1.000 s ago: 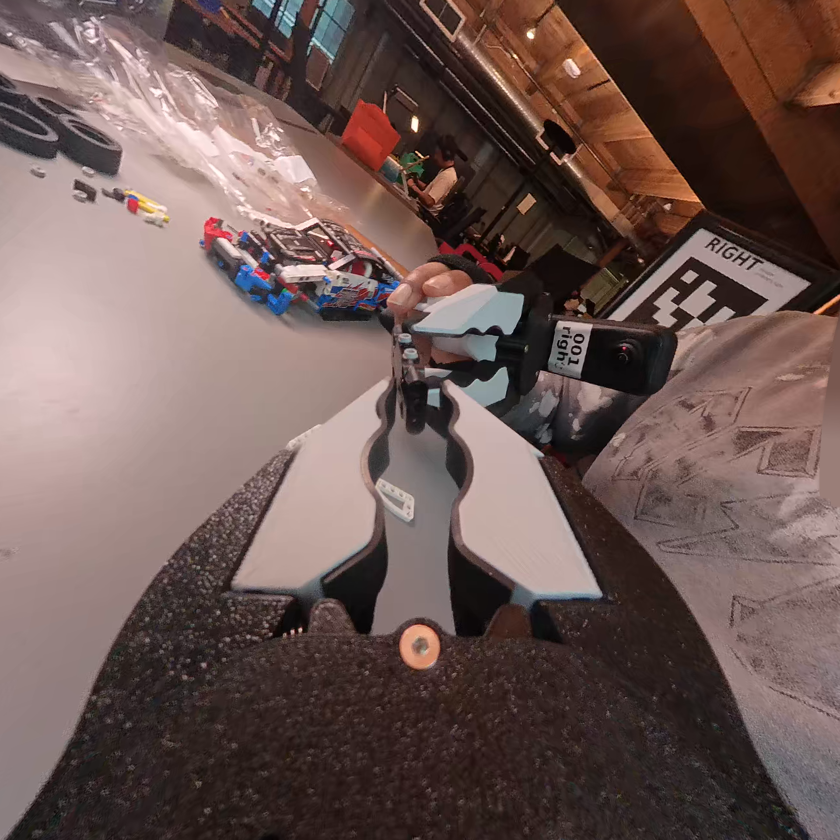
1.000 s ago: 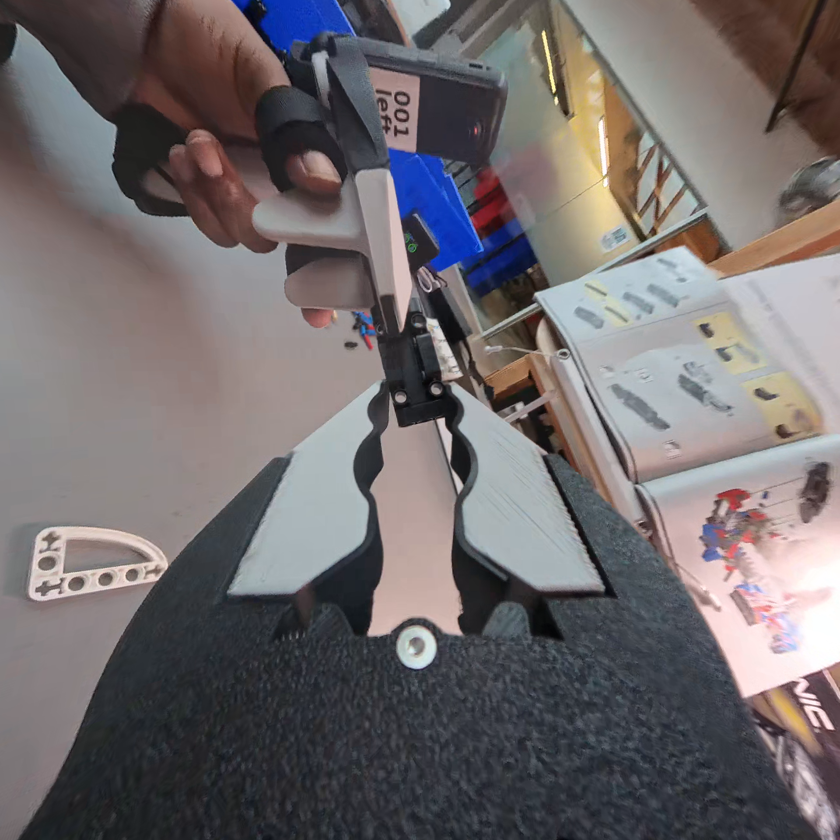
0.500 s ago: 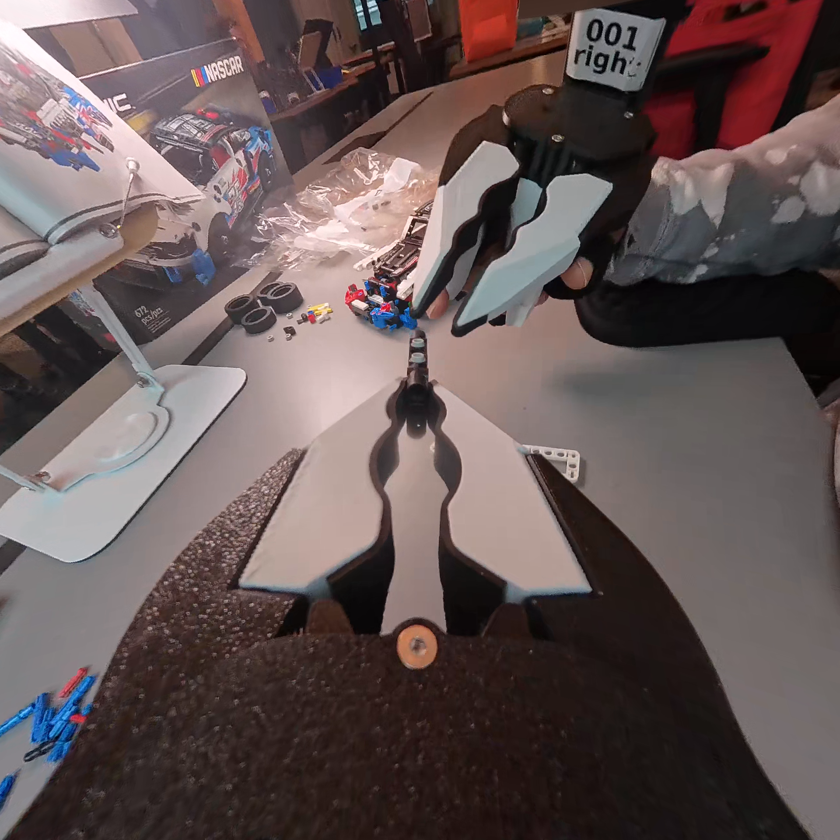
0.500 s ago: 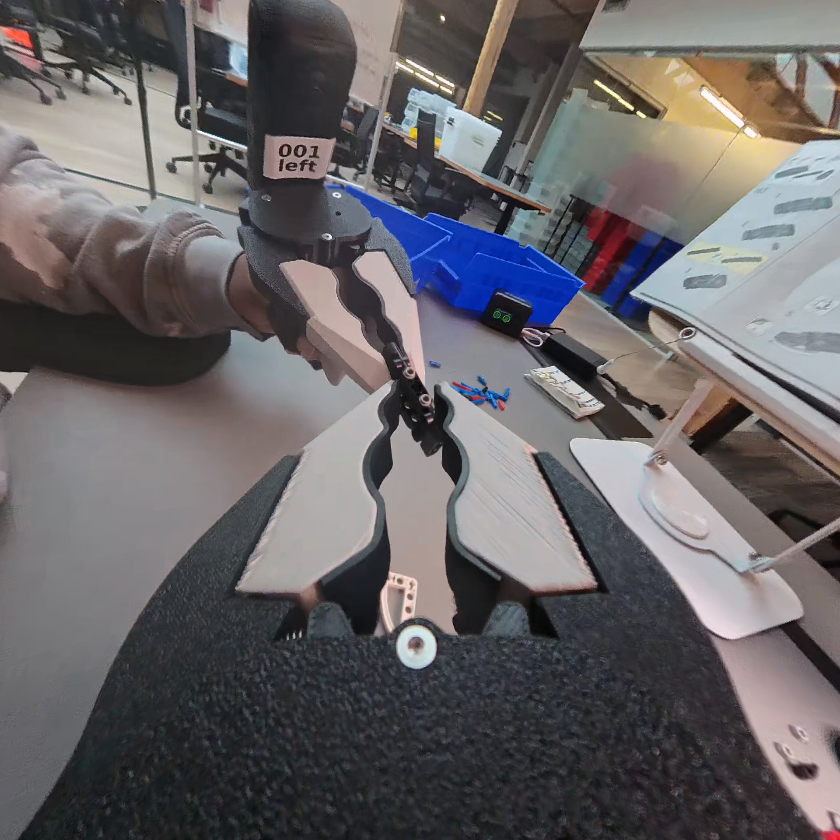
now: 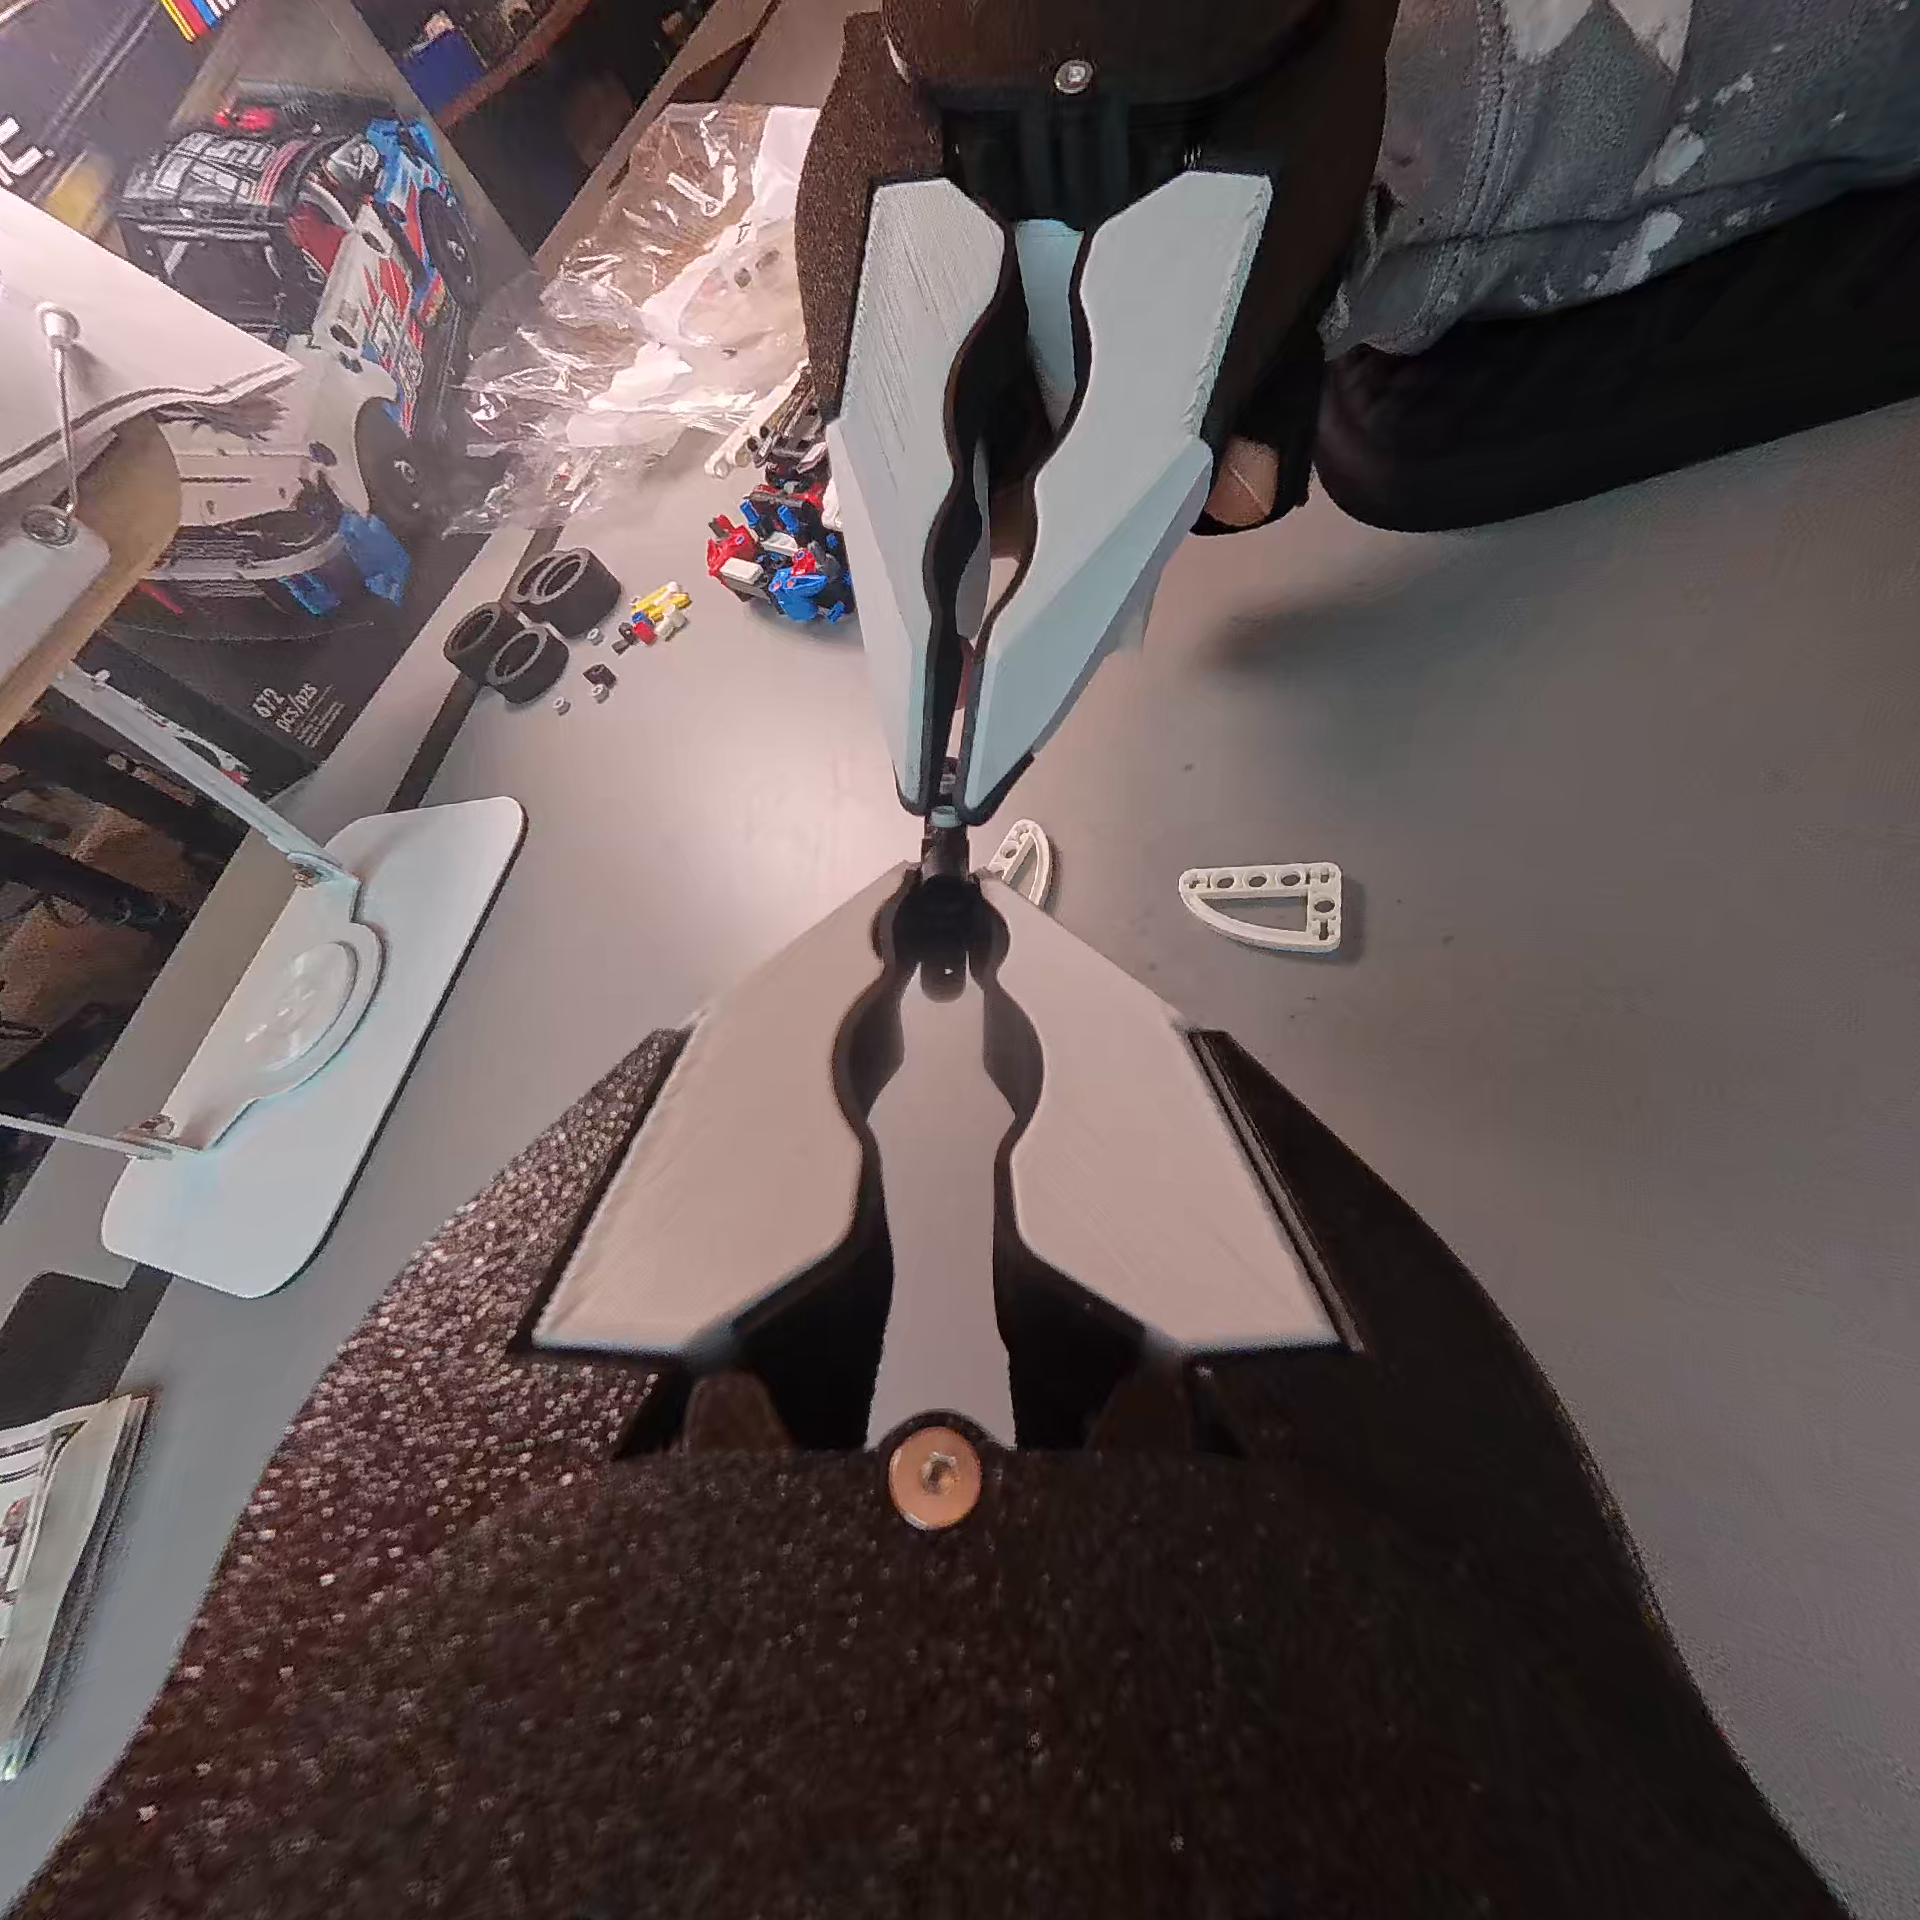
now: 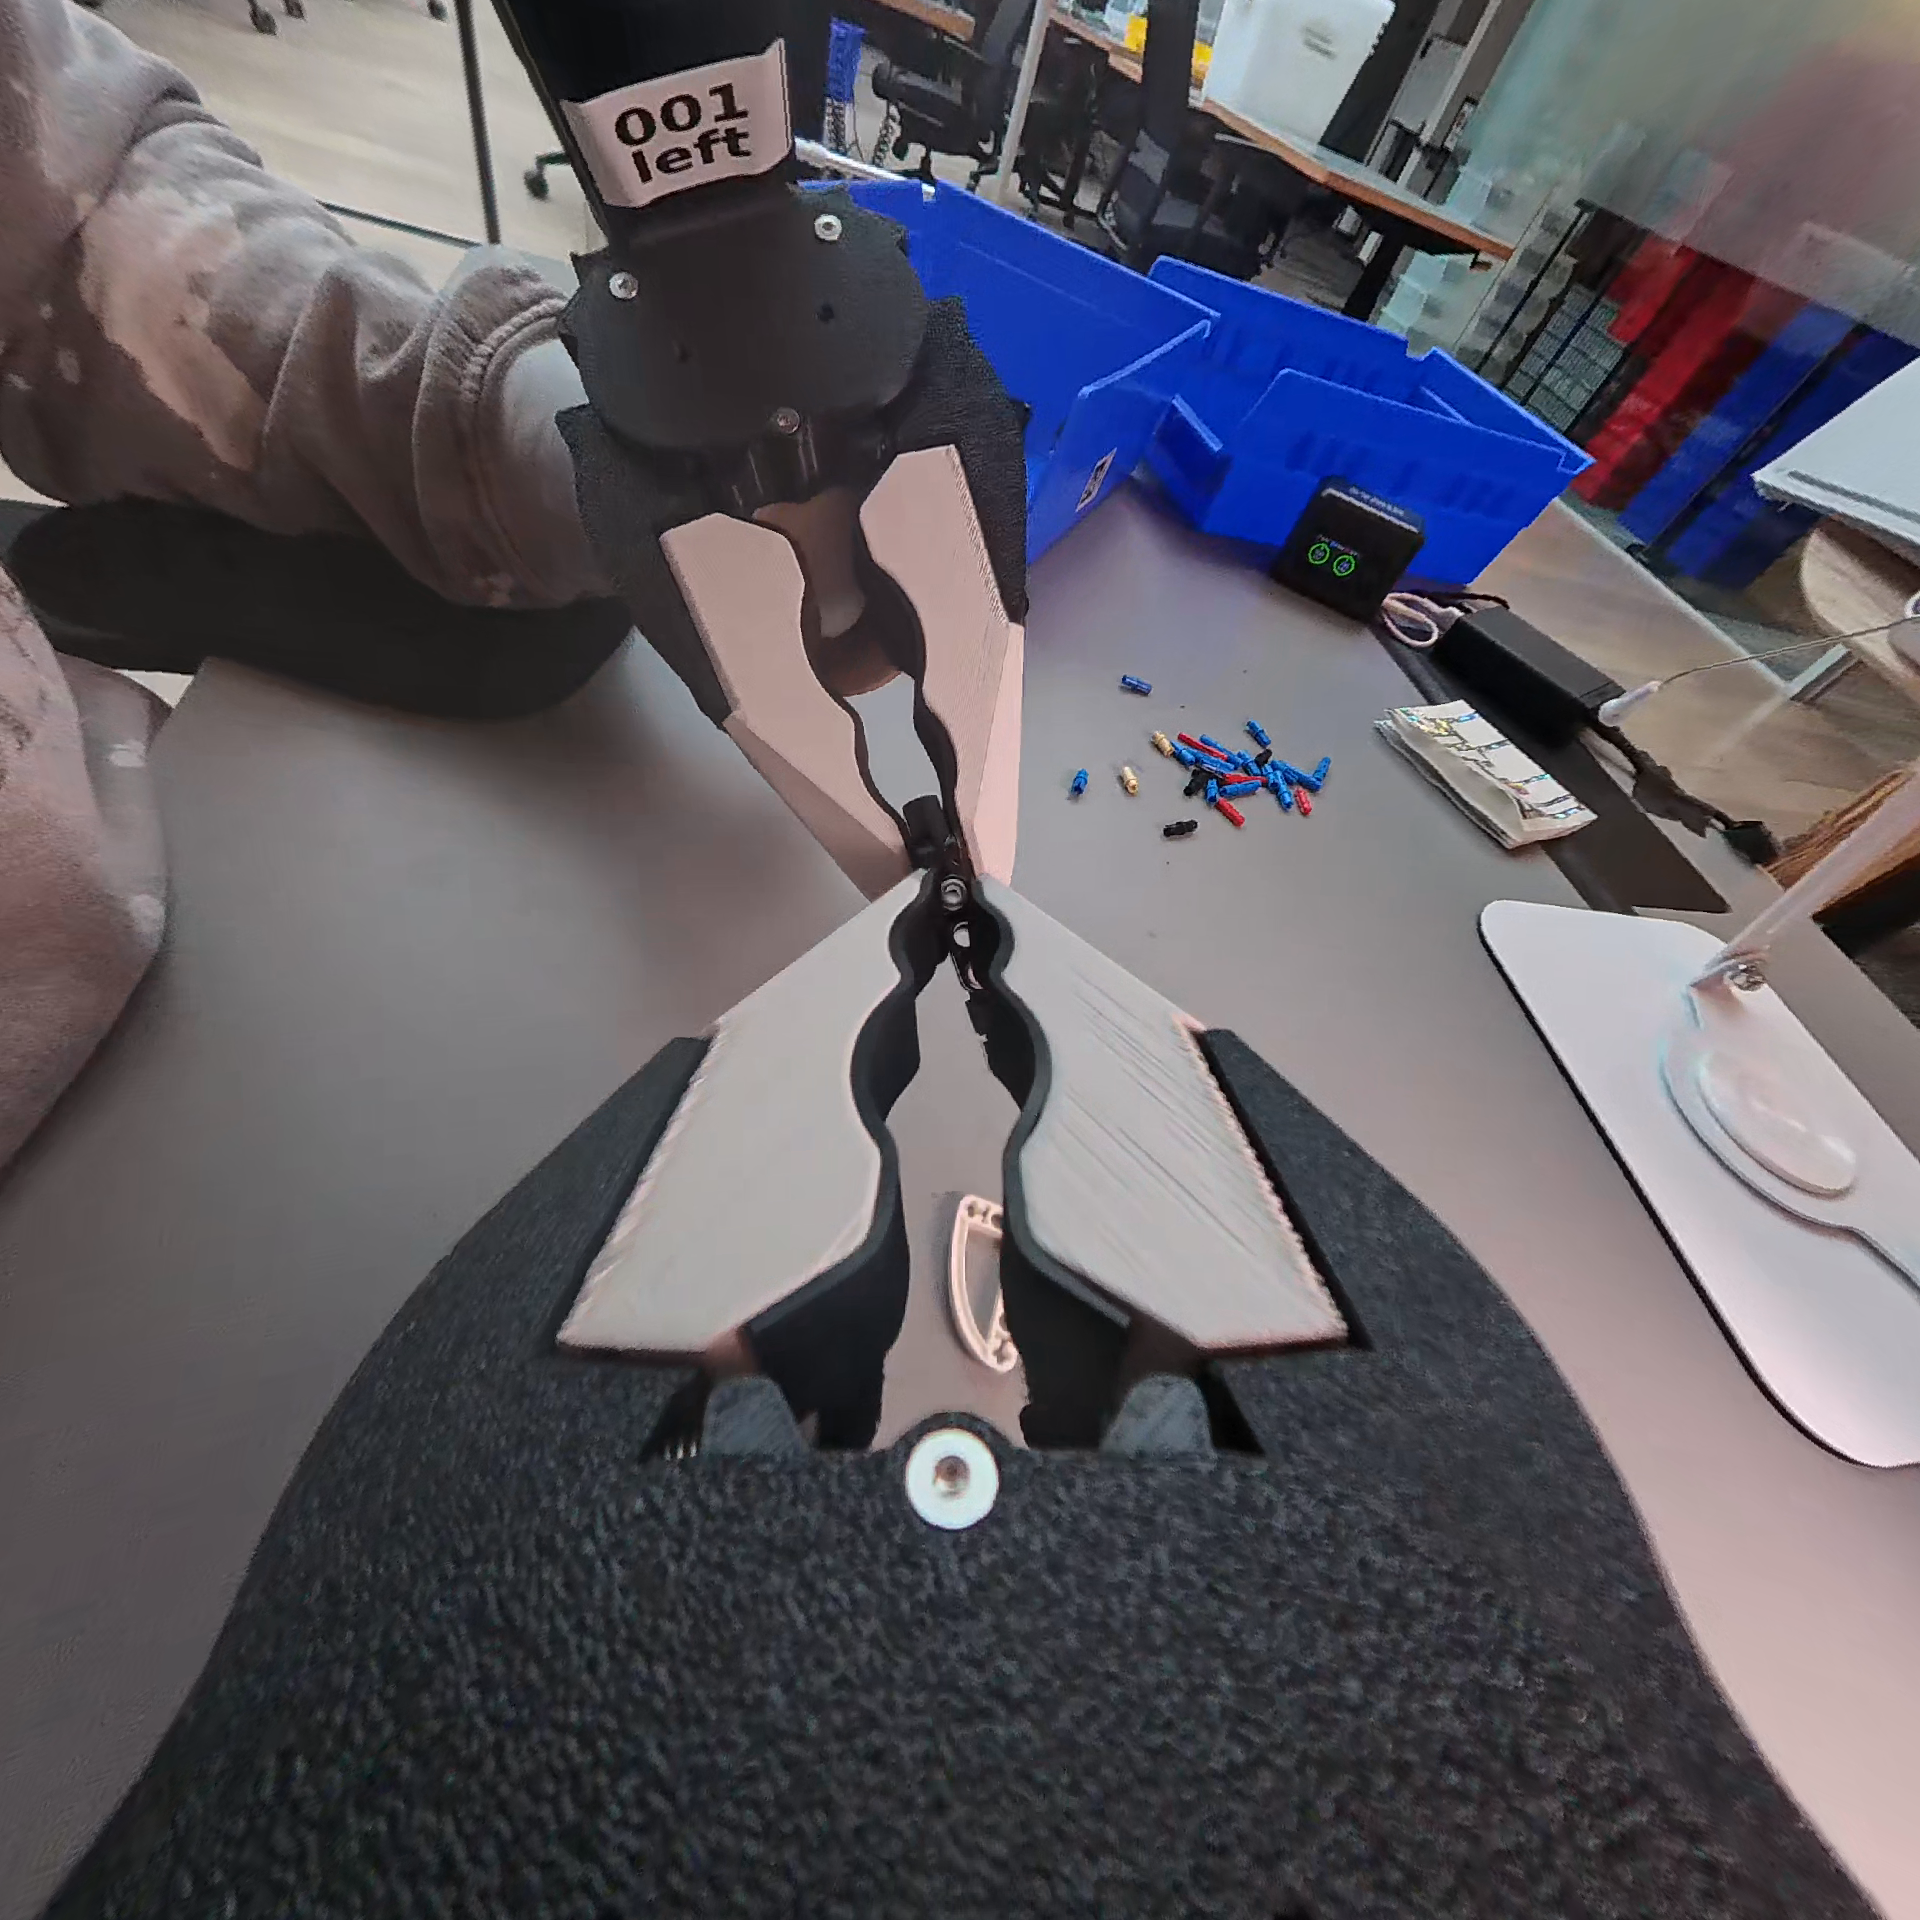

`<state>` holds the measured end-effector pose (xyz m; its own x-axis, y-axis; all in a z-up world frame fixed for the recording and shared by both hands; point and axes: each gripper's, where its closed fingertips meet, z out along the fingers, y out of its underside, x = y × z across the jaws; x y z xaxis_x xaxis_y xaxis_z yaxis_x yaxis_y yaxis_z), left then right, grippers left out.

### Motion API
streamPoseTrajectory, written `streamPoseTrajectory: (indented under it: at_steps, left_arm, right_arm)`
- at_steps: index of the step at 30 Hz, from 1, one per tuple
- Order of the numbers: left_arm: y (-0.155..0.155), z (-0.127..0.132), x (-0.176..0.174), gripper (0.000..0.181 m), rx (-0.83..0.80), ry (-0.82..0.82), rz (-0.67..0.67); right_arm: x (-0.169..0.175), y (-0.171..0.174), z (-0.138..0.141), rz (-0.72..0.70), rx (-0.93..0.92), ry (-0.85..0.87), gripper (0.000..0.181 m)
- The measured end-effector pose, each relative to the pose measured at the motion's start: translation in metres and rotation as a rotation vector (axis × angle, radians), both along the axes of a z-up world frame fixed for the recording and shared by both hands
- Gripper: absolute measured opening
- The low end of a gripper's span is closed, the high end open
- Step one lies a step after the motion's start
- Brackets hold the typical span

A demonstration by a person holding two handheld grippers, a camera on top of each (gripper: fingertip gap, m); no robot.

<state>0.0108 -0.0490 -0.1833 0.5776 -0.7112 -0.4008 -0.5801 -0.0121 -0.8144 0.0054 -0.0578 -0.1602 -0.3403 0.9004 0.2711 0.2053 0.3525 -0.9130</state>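
Note:
My left gripper point(image 5: 940, 899) is shut on a small black pin-and-connector piece point(image 5: 943, 925) and holds it above the grey table point(image 5: 1558, 1039). My right gripper point(image 5: 940, 805) comes in from the far side, tip to tip with the left. Its jaws are closed on the piece's grey far end. In the right wrist view, the right gripper point(image 6: 951, 891) pinches the same black piece point(image 6: 956, 940), and the left gripper point(image 6: 938, 847) meets it from above. A white curved beam point(image 5: 1262, 906) lies on the table just right of the tips. Another white curved beam point(image 5: 1023, 862) is partly hidden behind them.
Black tyres point(image 5: 530, 623), loose small parts, a part-built toy car point(image 5: 784, 561), plastic bags point(image 5: 644, 312) and a printed box point(image 5: 301, 260) lie far left. A book-stand base point(image 5: 301, 1029) stands to the left. Blue bins point(image 6: 1299, 416), a pile of small pins point(image 6: 1247, 774) and a booklet point(image 6: 1486, 774) are on the other side.
Both grippers have swung from a tilted pose to level over the table. The right gripper has moved in onto the far end of the piece held by the left and closed there.

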Motion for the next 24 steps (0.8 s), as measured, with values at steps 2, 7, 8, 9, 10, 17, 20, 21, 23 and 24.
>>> streamPoseTrajectory:
  at_steps: [2,7,8,9,10,17,20,21,23,24]
  left_arm:
    - [0.0,-0.003,0.0,0.006,-0.004,0.023,-0.002]
    - [-0.002,-0.012,-0.001,0.006,-0.034,0.076,0.003]
    - [-0.002,-0.012,-0.001,0.006,-0.038,0.078,0.004]
    - [-0.002,-0.012,-0.001,0.006,-0.038,0.076,0.006]
    - [-0.002,-0.012,-0.001,0.006,-0.045,0.07,0.005]
    - [0.004,-0.014,-0.015,0.006,-0.086,0.072,0.073]
    - [0.004,-0.012,-0.015,0.006,-0.114,-0.004,0.072]
    - [0.003,-0.011,-0.014,0.006,-0.138,-0.044,0.061]
    - [0.001,-0.007,-0.01,0.006,-0.189,-0.15,0.034]
    - [-0.001,-0.004,-0.008,0.006,-0.212,-0.204,0.018]
  right_arm:
    - [0.0,0.0,-0.003,0.001,0.019,-0.018,0.004]
    - [0.001,-0.001,-0.014,-0.001,0.076,-0.088,0.003]
    - [0.001,-0.001,-0.016,0.003,0.084,-0.1,0.002]
    - [0.001,-0.001,-0.015,0.001,0.094,-0.093,0.001]
    - [0.002,-0.001,-0.014,0.002,0.085,-0.087,0.0]
    - [-0.002,-0.006,-0.004,0.016,-0.053,-0.019,0.0]
    - [0.001,0.011,-0.004,-0.03,-0.099,-0.041,0.0]
    - [0.002,0.016,-0.008,-0.048,-0.098,-0.047,0.0]
    - [0.002,0.017,-0.013,-0.056,-0.117,-0.049,0.009]
    - [0.001,0.016,-0.014,-0.054,-0.131,-0.046,0.011]
